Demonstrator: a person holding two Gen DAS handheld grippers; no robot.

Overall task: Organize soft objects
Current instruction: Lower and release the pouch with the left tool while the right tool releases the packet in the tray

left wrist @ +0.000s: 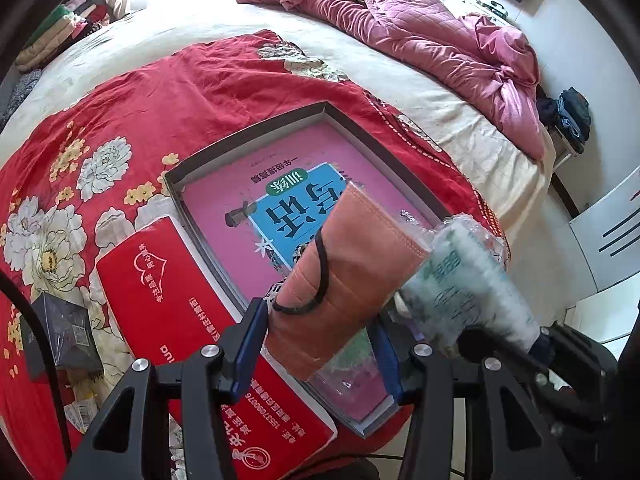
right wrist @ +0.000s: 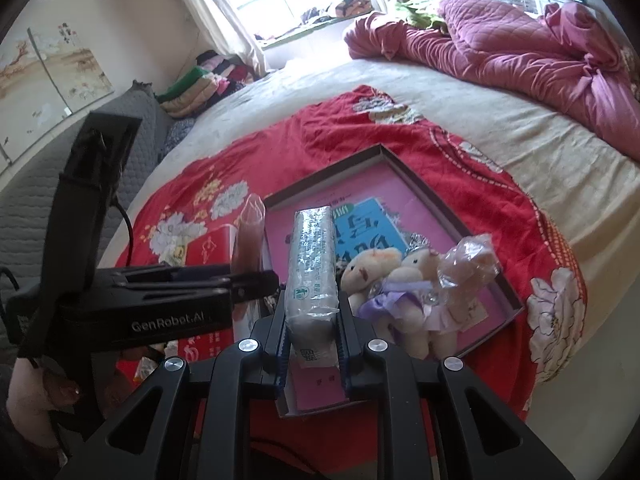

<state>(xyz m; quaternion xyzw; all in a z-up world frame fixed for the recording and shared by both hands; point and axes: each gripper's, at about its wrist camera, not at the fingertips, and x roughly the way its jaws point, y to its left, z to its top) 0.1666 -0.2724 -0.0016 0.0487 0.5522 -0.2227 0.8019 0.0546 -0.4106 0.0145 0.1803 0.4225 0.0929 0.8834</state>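
A left gripper (left wrist: 320,344) clamps a folded orange face mask (left wrist: 348,264) in clear wrap, black ear loop showing, above a shallow open box (left wrist: 248,132) on a bed (left wrist: 360,60). Beside it, the right gripper (right wrist: 312,344) is closed on a white plastic-wrapped roll (right wrist: 314,264) with green print, also held over the box. Inside the box lies a pink book (left wrist: 224,208) with a blue panel, and at its near right corner sit two small plush bears (right wrist: 404,280) in lilac dress, partly in crinkled cellophane. The box rests on a red floral cloth (left wrist: 140,112) spread across the cream bed. A red packet (left wrist: 168,292) lies touching the box's left side, a small dark box (left wrist: 60,328) farther left. A pink quilt (left wrist: 440,40) is bunched at the bed's far side.
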